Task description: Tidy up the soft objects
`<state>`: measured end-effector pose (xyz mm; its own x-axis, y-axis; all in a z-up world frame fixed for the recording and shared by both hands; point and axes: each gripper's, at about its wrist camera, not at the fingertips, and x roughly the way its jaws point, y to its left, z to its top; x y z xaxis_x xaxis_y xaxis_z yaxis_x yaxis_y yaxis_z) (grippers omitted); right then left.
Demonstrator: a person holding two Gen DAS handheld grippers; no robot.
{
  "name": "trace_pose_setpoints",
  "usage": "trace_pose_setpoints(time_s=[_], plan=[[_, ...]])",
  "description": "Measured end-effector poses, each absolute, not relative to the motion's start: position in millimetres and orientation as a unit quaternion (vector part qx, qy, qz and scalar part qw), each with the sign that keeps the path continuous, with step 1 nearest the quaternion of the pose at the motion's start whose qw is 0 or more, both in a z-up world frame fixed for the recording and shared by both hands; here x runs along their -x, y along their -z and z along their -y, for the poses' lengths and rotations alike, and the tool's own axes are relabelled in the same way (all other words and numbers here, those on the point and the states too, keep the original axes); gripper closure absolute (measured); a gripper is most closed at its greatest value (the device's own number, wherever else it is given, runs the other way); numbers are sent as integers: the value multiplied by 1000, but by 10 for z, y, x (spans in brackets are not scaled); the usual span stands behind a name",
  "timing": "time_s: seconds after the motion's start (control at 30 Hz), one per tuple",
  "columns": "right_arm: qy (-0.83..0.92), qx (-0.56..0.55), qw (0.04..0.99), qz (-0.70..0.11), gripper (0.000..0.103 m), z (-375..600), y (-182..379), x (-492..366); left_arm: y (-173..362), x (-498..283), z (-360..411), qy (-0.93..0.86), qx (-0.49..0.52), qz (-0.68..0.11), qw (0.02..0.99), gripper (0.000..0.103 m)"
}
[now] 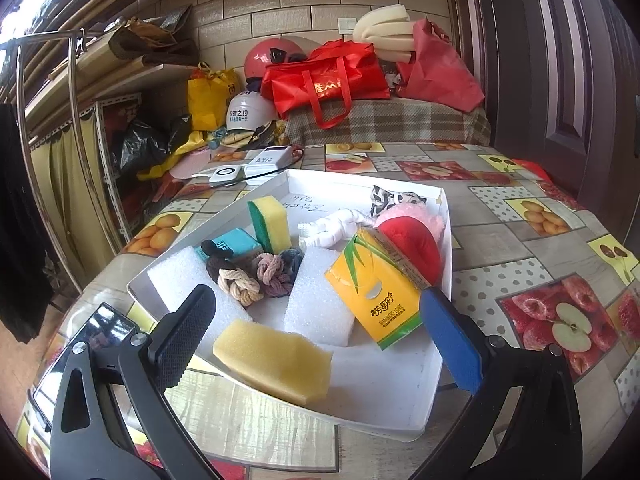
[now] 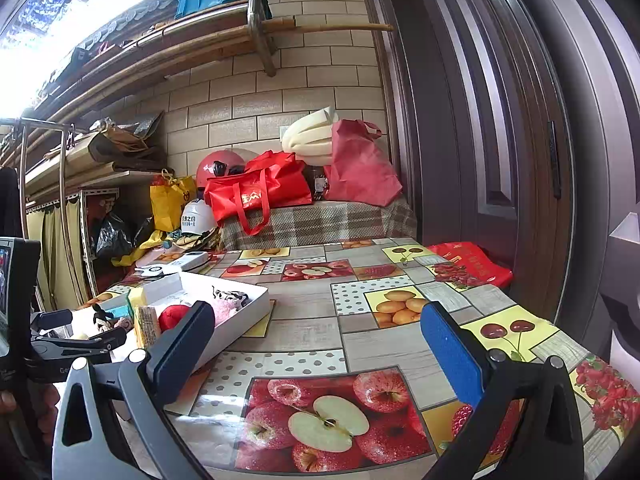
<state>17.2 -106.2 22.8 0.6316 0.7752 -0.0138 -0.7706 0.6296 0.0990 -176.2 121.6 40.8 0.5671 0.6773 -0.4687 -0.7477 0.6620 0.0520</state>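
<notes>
The soft objects lie mixed in a white tray [image 1: 434, 364] near the left edge of the surface [image 2: 304, 332]: a yellow sponge [image 1: 276, 360] at its near edge, white foam blocks [image 1: 320, 292], knotted hair ties [image 1: 256, 276], a tissue pack [image 1: 380, 292], a red plush [image 1: 416, 248]. The left claw [image 1: 316, 320] hovers over the tray, spread and holding nothing. The right claw [image 2: 316, 340] is also spread, over bare surface. No sorted groups are visible, so I judge most work is left.

Left wrist view sits low and close over the white tray [image 1: 436, 392], facing the far wall. Right wrist view looks the same way from further right over the worktop [image 2: 304, 332]; both share tray and far clutter.
</notes>
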Motion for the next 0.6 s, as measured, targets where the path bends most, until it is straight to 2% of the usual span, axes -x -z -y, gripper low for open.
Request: trace_pose_setpoints(time_s=[0.6], plan=[[-428, -41, 902, -28, 0, 1061, -227, -173, -409, 1761, -1230, -399, 84, -229, 884, 0]])
